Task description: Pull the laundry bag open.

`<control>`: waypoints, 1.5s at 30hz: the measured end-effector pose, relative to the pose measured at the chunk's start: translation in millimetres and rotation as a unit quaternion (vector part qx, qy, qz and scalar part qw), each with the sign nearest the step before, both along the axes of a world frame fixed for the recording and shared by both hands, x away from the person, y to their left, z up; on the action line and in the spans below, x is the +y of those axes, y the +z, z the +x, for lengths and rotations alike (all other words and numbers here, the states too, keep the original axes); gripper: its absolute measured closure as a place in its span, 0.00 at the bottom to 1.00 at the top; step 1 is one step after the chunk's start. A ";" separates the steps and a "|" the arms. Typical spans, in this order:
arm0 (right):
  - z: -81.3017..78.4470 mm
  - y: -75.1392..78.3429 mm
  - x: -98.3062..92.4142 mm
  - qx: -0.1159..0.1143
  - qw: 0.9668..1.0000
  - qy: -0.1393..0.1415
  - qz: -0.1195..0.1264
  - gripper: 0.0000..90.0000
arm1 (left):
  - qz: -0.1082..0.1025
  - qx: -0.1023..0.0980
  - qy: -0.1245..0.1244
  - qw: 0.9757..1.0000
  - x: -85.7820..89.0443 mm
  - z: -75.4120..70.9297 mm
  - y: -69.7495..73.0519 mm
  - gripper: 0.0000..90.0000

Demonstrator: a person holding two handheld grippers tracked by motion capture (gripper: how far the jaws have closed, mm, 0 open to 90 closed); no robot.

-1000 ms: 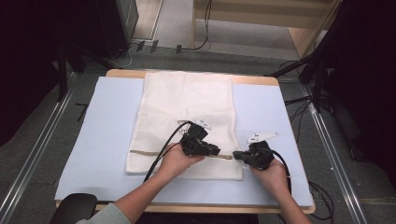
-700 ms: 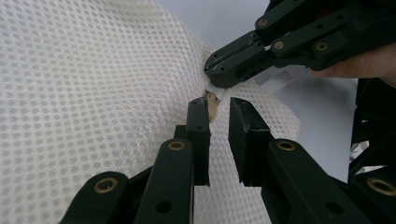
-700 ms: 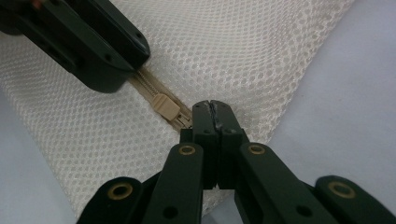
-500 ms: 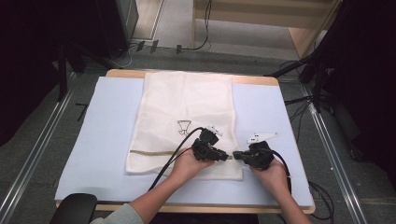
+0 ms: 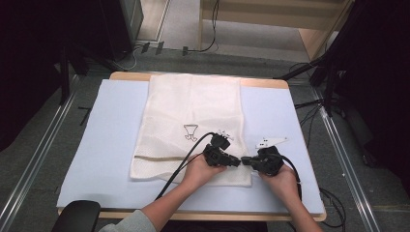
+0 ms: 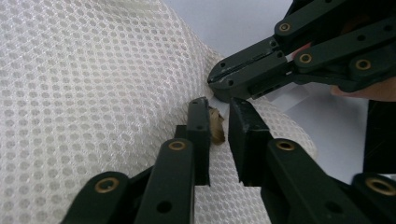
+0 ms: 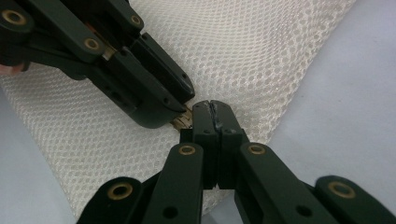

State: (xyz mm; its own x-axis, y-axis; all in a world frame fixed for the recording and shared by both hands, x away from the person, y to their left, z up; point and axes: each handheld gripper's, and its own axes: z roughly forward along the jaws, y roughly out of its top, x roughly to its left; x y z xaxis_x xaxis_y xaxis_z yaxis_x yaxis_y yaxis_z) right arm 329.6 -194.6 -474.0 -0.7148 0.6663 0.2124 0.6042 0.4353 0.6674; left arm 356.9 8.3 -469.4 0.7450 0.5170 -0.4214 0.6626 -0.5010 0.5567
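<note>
On mesh bag (image 5: 193,121), unreadable outline mark (image 5: 190,131)

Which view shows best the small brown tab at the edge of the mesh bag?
The left gripper view: the brown tab sits close up between that gripper's parted jaws. The right gripper view shows a sliver; in the high view it is too small to tell.

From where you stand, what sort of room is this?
Probably a lab or workshop set up for recording: a table with a blue mat, metal floor rails, loose cables, and a person working a mesh bag with a hand-held gripper in each hand.
</note>
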 end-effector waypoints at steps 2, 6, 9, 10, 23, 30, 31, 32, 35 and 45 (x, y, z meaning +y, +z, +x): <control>-0.4 0.1 0.5 -0.002 1.000 0.000 -0.001 1.00 | -0.003 0.005 0.003 1.000 0.3 0.6 -1.0 0.93; -0.5 -0.3 -0.1 0.001 1.000 -0.004 0.001 1.00 | 0.002 0.006 -0.005 1.000 0.4 0.3 -1.5 0.98; -1.6 -0.3 0.2 -0.006 1.000 0.000 -0.002 1.00 | -0.004 0.015 0.000 1.000 1.0 1.5 -1.7 0.98; -2.1 -0.4 0.3 -0.006 1.000 -0.001 -0.002 1.00 | -0.005 0.018 -0.001 1.000 1.2 1.9 -1.7 0.98; -2.2 -1.6 -0.4 -0.003 1.000 -0.008 0.005 1.00 | -0.011 0.044 -0.005 0.999 18.0 9.4 2.4 0.99; -2.2 -1.5 1.1 -0.006 1.000 -0.005 0.002 1.00 | -0.004 0.042 -0.009 0.999 19.6 8.8 3.8 0.99; -2.4 -1.6 1.4 -0.006 1.000 -0.006 0.001 1.00 | 0.001 0.045 -0.009 0.999 20.1 9.5 3.8 0.99; -2.6 -1.6 1.4 -0.008 1.000 -0.006 0.000 1.00 | -0.005 0.048 -0.007 0.999 21.9 10.6 3.7 0.99; -2.7 -1.5 1.4 -0.009 1.000 -0.006 -0.002 1.00 | -0.002 0.049 -0.005 0.999 26.8 11.4 5.8 0.99; -2.2 -1.6 1.2 -0.012 1.000 -0.003 -0.003 1.00 | -0.014 0.062 -0.008 0.998 56.5 11.7 13.5 0.99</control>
State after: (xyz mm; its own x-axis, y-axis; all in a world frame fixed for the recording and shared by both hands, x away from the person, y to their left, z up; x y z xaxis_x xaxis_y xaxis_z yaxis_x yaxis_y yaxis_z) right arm 327.4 -193.4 -475.6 -0.7160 0.6712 0.1919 0.5909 0.4364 0.6785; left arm 368.6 64.8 -455.9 0.6945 0.4923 -0.5247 0.7192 -0.4974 0.4851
